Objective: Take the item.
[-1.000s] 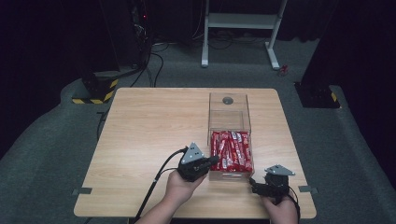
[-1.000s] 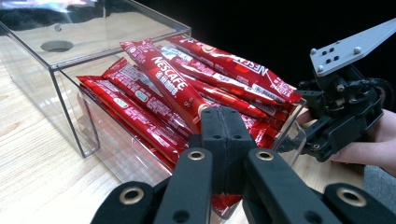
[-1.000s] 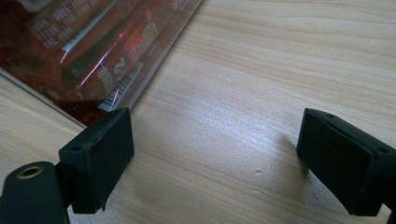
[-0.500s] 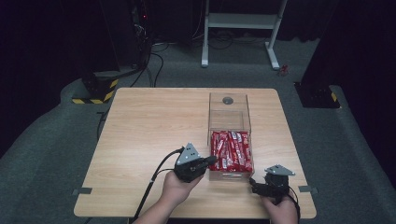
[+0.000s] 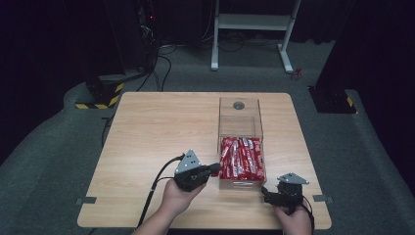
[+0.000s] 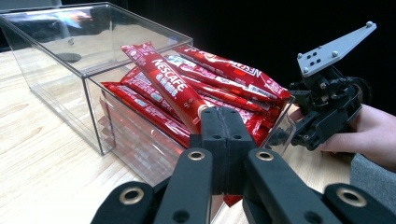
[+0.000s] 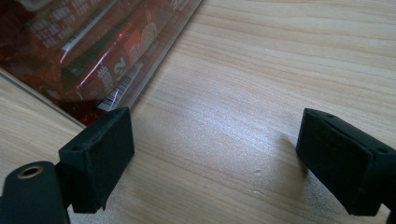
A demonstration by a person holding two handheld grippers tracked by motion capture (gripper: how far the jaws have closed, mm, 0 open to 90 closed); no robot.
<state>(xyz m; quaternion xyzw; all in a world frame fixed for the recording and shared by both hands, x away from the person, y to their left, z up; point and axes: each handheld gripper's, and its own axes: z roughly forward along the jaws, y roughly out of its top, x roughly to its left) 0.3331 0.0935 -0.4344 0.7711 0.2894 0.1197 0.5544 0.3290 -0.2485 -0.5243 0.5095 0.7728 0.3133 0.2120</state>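
while one red coffee stick [image 6: 168, 88] rises tilted from the pile in the clear box [image 5: 240, 147] at the table's [image 5: 147, 137] near right, the left gripper [image 6: 223, 140] pinches its lower end, jaws clenched. just right of the box, the right gripper [image 7: 212, 154] rests released, jaws wide over bare wood.

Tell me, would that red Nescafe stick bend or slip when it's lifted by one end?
Probably light. The Nescafe stick is a thin, glossy sachet, so it may flex and could slide. The left gripper pinches only its tip, and it stands out straight above the clear box, so it seems fairly stiff.
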